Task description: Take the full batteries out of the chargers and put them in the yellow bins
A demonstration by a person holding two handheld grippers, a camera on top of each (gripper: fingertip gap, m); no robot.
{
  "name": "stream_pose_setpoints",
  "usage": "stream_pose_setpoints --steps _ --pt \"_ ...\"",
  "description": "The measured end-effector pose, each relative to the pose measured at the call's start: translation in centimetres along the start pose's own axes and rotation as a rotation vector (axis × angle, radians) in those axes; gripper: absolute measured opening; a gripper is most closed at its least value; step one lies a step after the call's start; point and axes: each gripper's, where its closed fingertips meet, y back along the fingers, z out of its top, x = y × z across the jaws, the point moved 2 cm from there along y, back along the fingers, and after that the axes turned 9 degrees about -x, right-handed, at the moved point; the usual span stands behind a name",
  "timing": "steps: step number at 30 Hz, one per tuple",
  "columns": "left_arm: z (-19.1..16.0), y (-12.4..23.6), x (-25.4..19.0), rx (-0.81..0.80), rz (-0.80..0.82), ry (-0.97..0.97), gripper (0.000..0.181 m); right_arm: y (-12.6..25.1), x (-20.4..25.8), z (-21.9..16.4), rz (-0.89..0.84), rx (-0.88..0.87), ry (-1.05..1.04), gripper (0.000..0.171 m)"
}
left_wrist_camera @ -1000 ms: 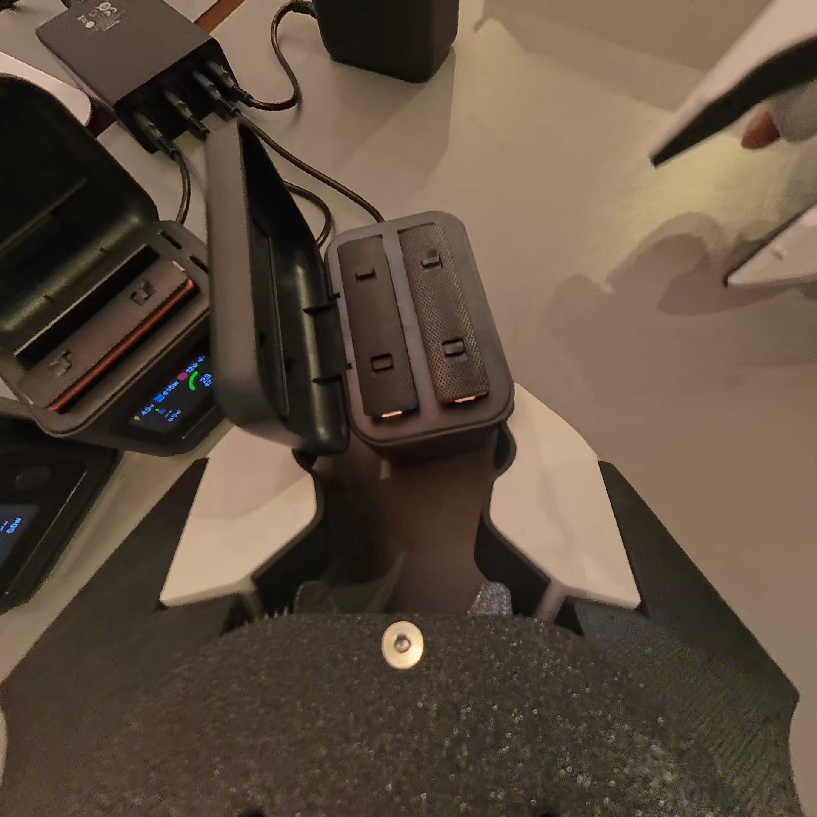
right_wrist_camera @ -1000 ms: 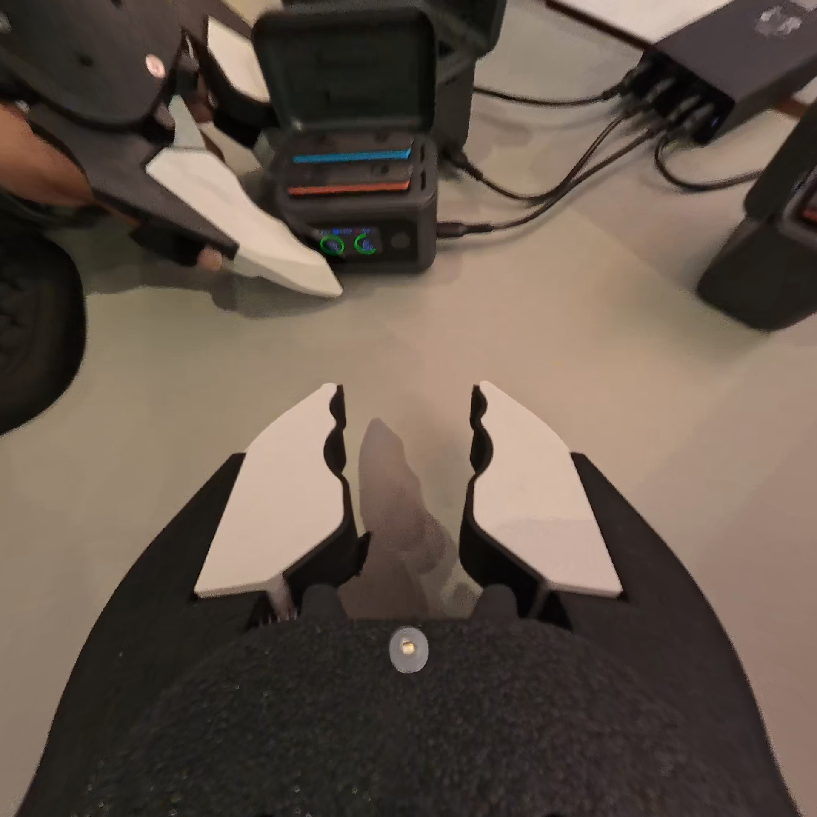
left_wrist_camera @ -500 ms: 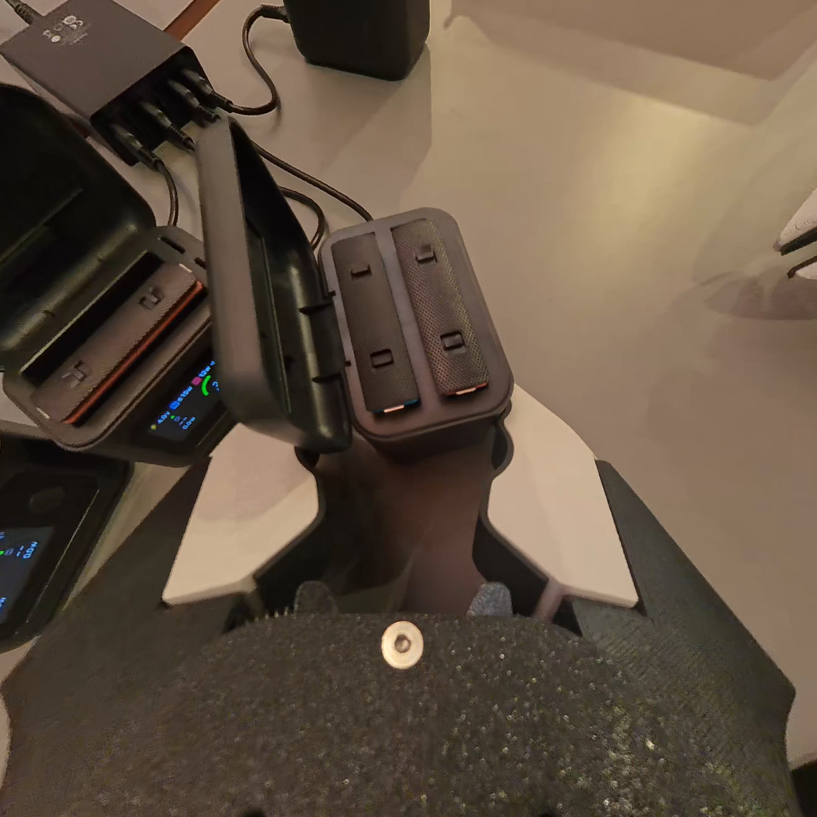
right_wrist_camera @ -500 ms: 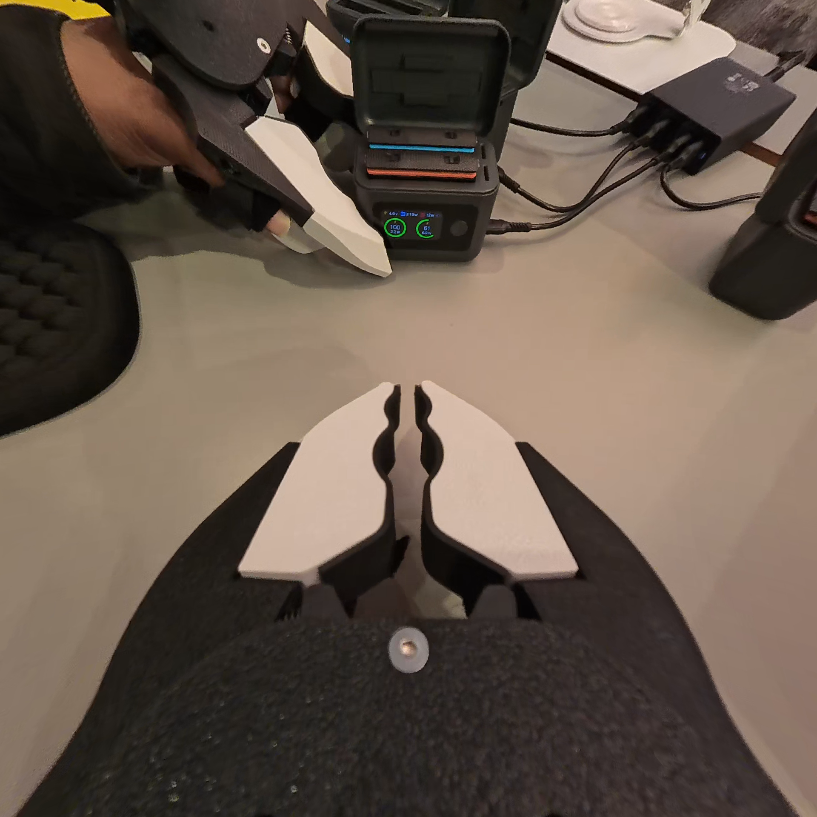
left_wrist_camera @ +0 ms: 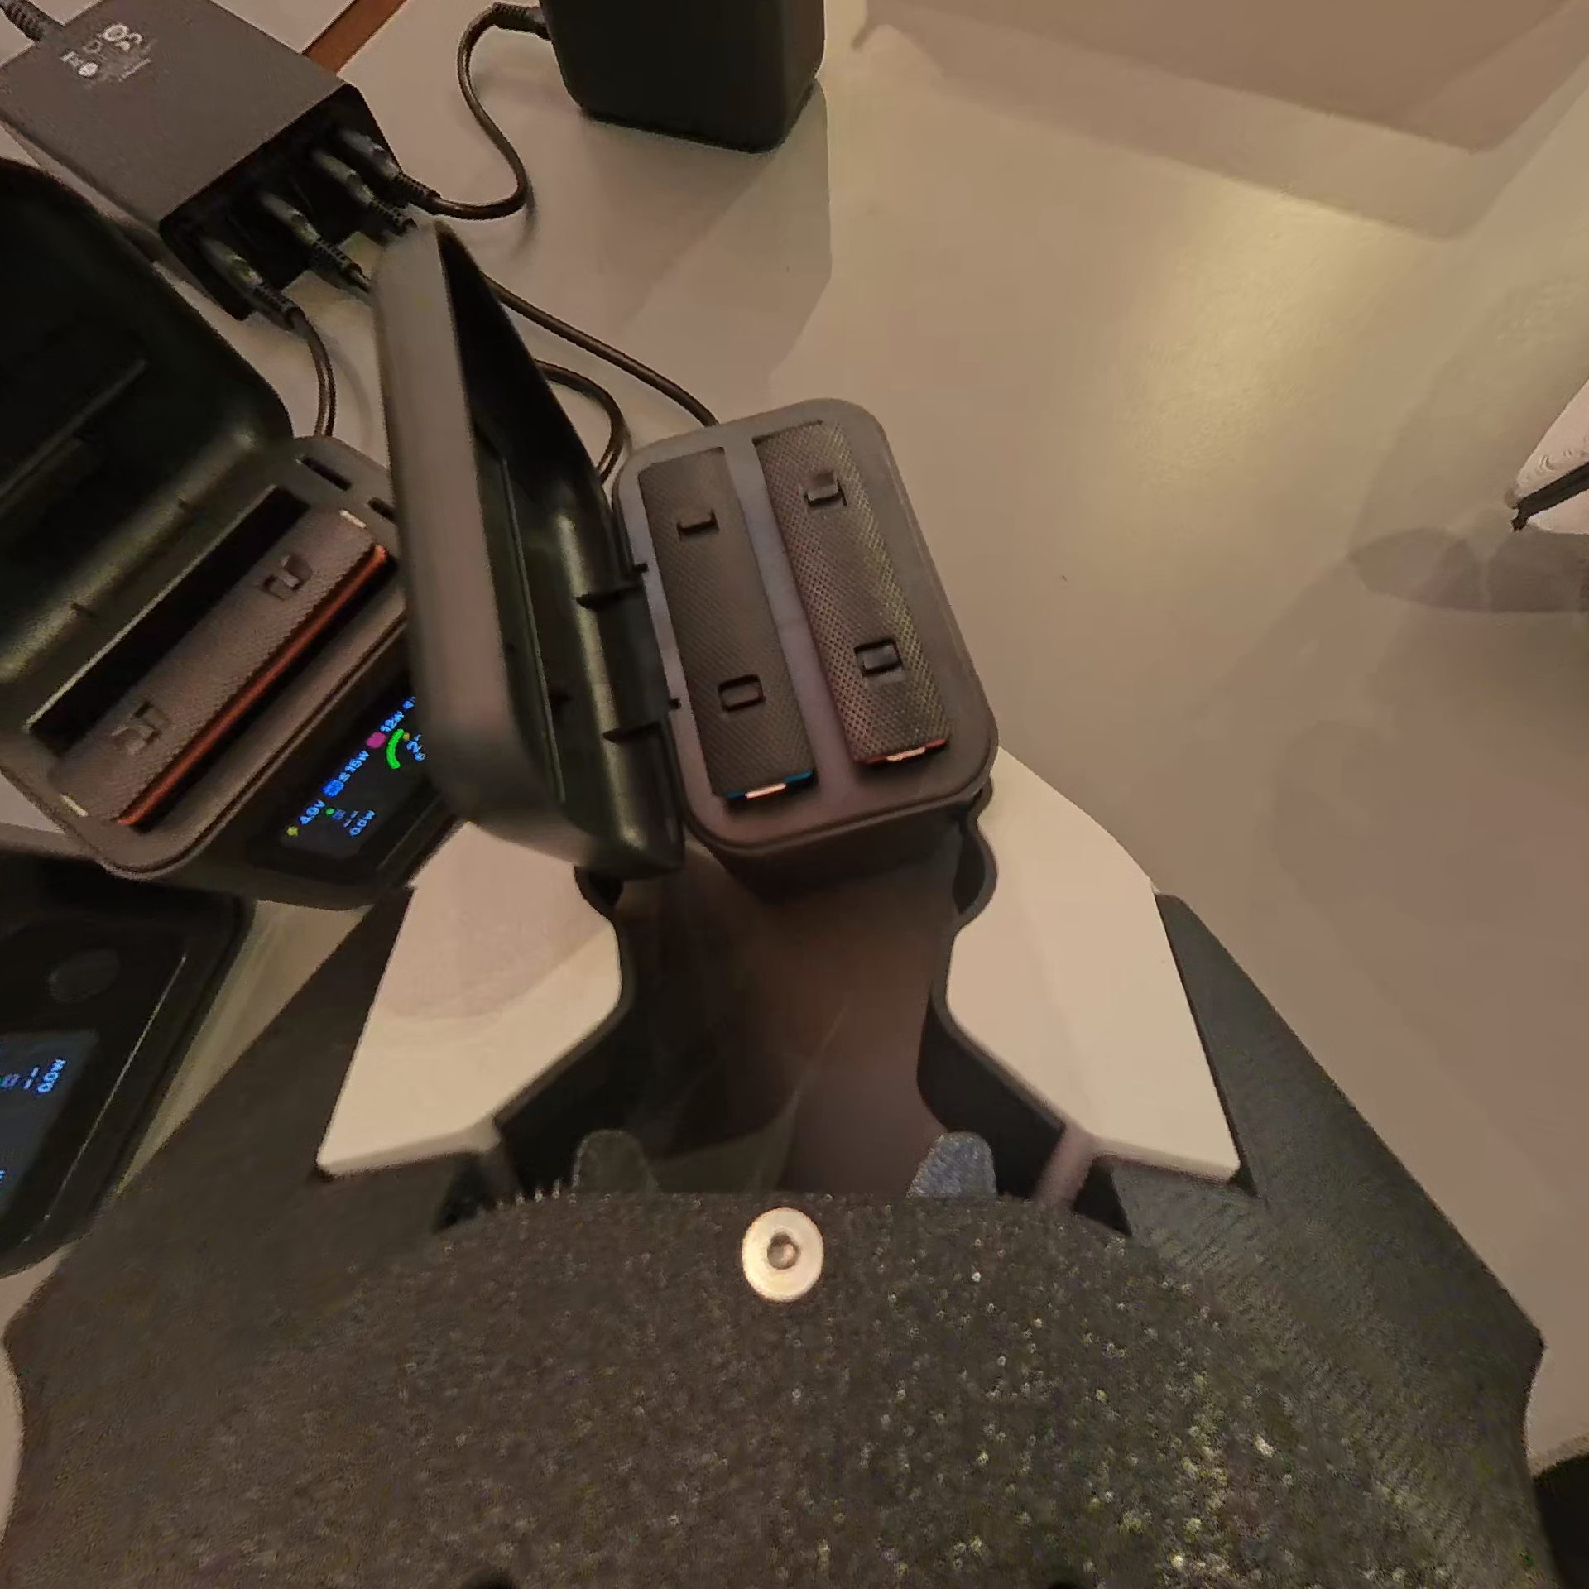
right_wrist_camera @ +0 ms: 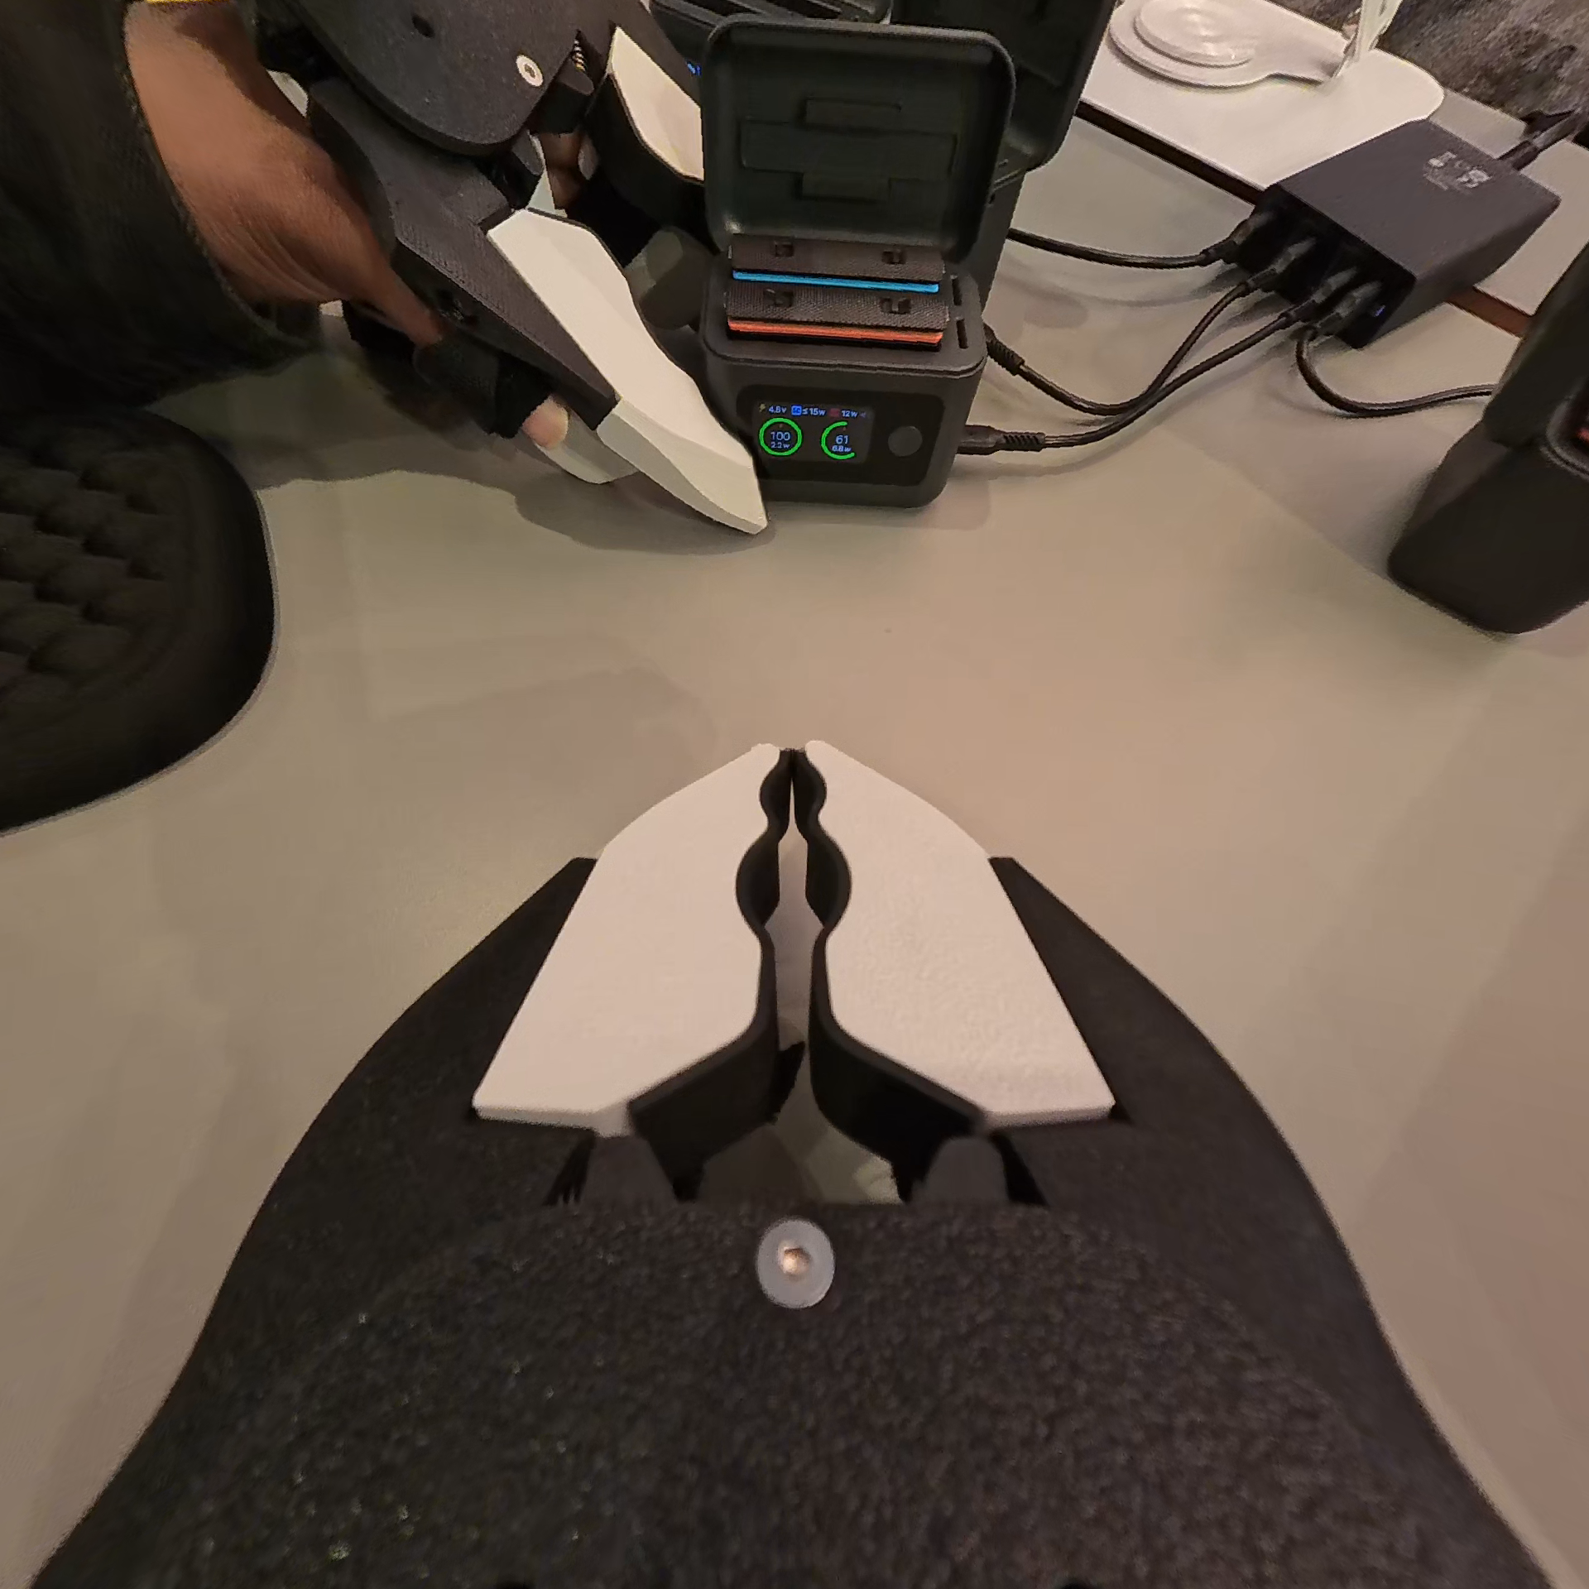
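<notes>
A black charger (left_wrist_camera: 963,688) stands with its lid (left_wrist_camera: 499,550) open. It holds a blue-edged battery (left_wrist_camera: 731,636) and an orange-edged battery (left_wrist_camera: 851,602). My left gripper (left_wrist_camera: 791,860) straddles the charger's body and is shut on it. In the right wrist view the same charger (right_wrist_camera: 911,481) shows two green rings on its screen, with the blue battery (right_wrist_camera: 834,266) behind the orange battery (right_wrist_camera: 834,314). The left gripper's near finger (right_wrist_camera: 619,378) lies against its front. My right gripper (right_wrist_camera: 795,752) is shut and empty above the table, well in front of the charger.
A second open charger (left_wrist_camera: 198,653) with one orange-edged battery and a third charger (left_wrist_camera: 52,1075) sit to the left. A black power hub (right_wrist_camera: 1410,215) with cables (right_wrist_camera: 1144,378) is at the back right. Another dark charger (right_wrist_camera: 1496,533) stands right, a black mesh cushion (right_wrist_camera: 103,602) left. The black power hub (right_wrist_camera: 1410,215) sits 25 cm or so from the ends of my left fingers. It turns up in the left wrist view (left_wrist_camera: 210,95) as well.
My right gripper has gone from open to shut and now sees the charger from farther back. My left gripper keeps its hold on the charger.
</notes>
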Motion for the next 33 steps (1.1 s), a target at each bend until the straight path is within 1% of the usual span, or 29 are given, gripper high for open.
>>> stream_pose_setpoints --steps 10,23,27,33 --pt "-0.3 0.5 -0.1 -0.006 -0.084 -0.052 0.072 -0.1 0.2 -0.1 0.014 0.008 0.001 0.000" --pt "-0.4 0.6 0.0 -0.006 -0.090 -0.055 0.072 -0.1 0.3 0.0 0.020 0.002 0.004 0.000" --pt "-0.4 0.6 0.0 -0.008 -0.090 -0.059 0.071 -0.3 0.1 1.2 0.028 -0.033 0.028 0.003" --pt "-0.4 0.8 0.0 -0.009 -0.067 -0.059 0.068 -1.5 -1.2 5.1 0.028 -0.092 0.074 0.009"
